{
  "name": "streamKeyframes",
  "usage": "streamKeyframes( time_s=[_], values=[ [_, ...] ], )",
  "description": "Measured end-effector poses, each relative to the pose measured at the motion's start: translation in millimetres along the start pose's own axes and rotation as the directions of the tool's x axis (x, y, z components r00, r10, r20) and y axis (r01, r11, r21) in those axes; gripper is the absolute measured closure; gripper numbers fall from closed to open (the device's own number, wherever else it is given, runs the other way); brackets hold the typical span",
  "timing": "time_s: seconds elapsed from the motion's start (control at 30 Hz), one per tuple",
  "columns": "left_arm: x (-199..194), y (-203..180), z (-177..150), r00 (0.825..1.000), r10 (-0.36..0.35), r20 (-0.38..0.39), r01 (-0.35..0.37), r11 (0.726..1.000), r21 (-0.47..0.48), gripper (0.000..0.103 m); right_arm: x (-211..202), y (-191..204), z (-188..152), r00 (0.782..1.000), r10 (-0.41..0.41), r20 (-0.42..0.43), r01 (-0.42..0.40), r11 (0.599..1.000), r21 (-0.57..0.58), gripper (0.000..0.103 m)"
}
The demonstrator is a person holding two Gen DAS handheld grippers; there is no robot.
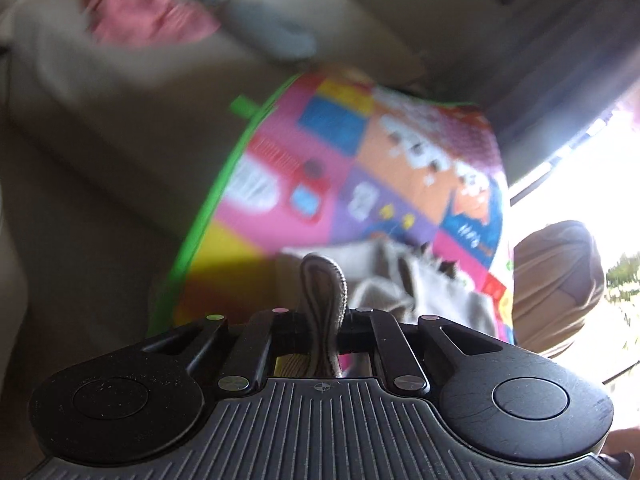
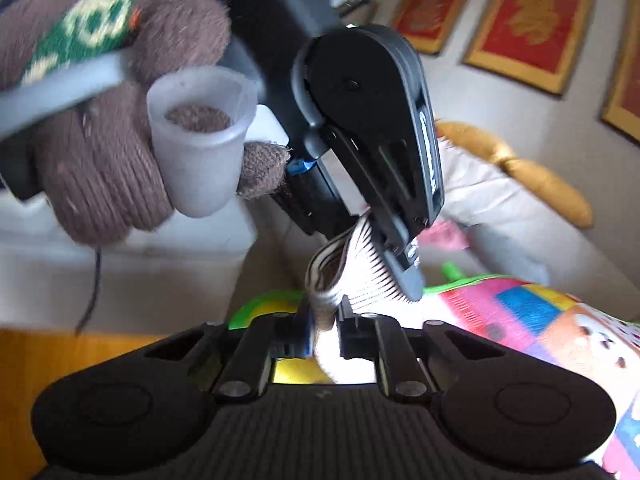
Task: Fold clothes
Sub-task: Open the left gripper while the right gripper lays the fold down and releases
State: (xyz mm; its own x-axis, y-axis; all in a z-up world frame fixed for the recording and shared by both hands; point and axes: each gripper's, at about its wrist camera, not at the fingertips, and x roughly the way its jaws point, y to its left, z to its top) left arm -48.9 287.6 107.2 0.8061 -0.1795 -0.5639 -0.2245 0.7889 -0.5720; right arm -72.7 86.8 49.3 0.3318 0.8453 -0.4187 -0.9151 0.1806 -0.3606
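Both grippers, left gripper (image 1: 322, 320) and right gripper (image 2: 324, 320), are clamping one striped garment (image 2: 352, 276). We are lifting it above the colourful play mat (image 1: 360, 168), presumably so that it hangs free for folding.

Two grippers (image 2: 324, 320) (image 1: 322, 316), one striped garment (image 2: 352, 276), one play mat (image 1: 360, 168), three framed pictures (image 2: 528, 20).

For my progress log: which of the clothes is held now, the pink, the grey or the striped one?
The striped one: left gripper and right gripper both pinch it. The pink one and grey one lie on the sofa.
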Motion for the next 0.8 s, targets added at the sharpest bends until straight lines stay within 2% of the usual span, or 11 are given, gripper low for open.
streamKeyframes(
  time_s=[0.03,0.1,0.13,0.2,0.27,0.37,0.43,0.53,0.7,0.73,0.8],
  values=[
    [-2.2,-14.6,9.5,0.999,-0.014,0.034,0.012,0.999,0.052,0.076,-5.2,-14.7,1.8,1.0,-0.024,0.009,0.024,0.999,0.042,0.094],
    [-8.0,-45.3,26.0,0.992,-0.051,0.117,0.032,0.987,0.158,0.042,-16.4,-50.3,0.5,0.997,-0.078,0.007,0.076,0.986,0.149,0.094],
    [-10.6,-57.6,31.8,0.986,-0.069,0.153,0.038,0.98,0.196,0.038,-22.6,-71.3,-2.5,0.995,-0.104,0.0,0.102,0.971,0.215,0.094],
    [-13.8,-78.8,39.9,0.972,-0.1,0.211,0.043,0.966,0.256,0.022,-37.5,-120.3,-17.0,0.99,-0.139,-0.021,0.136,0.911,0.389,0.094],
    [-9.8,-94.0,41.8,0.964,-0.113,0.24,0.037,0.953,0.301,0.015,-59.1,-167.3,-39.2,0.984,-0.177,-0.039,0.168,0.816,0.553,0.094],
    [16.2,-105.7,30.4,0.975,-0.097,0.198,0.021,0.935,0.355,0.01,-97.7,-222.8,-82.0,0.956,-0.28,-0.09,0.261,0.671,0.693,0.094],
    [44.6,-111.1,14.0,0.991,-0.069,0.117,0.016,0.914,0.405,0.01,-115.4,-243.2,-108.6,0.921,-0.353,-0.165,0.361,0.616,0.7,0.094],
    [88.7,-121.6,-18.9,1.0,-0.005,0.015,-0.003,0.864,0.504,0.01,-133.3,-264.5,-149.7,0.885,-0.376,-0.275,0.451,0.543,0.708,0.094],
    [149.0,-143.5,-69.4,0.995,0.088,-0.042,-0.034,0.719,0.694,0.01,-140.1,-267.3,-207.5,0.868,-0.317,-0.383,0.496,0.494,0.714,0.094],
    [156.5,-146.2,-76.3,0.994,0.097,-0.051,-0.031,0.696,0.717,0.01,-138.0,-266.1,-217.2,0.868,-0.302,-0.394,0.496,0.484,0.721,0.094],
    [166.9,-148.5,-84.6,0.992,0.105,-0.076,-0.014,0.674,0.739,0.01,-134.0,-263.7,-229.1,0.867,-0.285,-0.409,0.499,0.472,0.727,0.094]
  ],
)
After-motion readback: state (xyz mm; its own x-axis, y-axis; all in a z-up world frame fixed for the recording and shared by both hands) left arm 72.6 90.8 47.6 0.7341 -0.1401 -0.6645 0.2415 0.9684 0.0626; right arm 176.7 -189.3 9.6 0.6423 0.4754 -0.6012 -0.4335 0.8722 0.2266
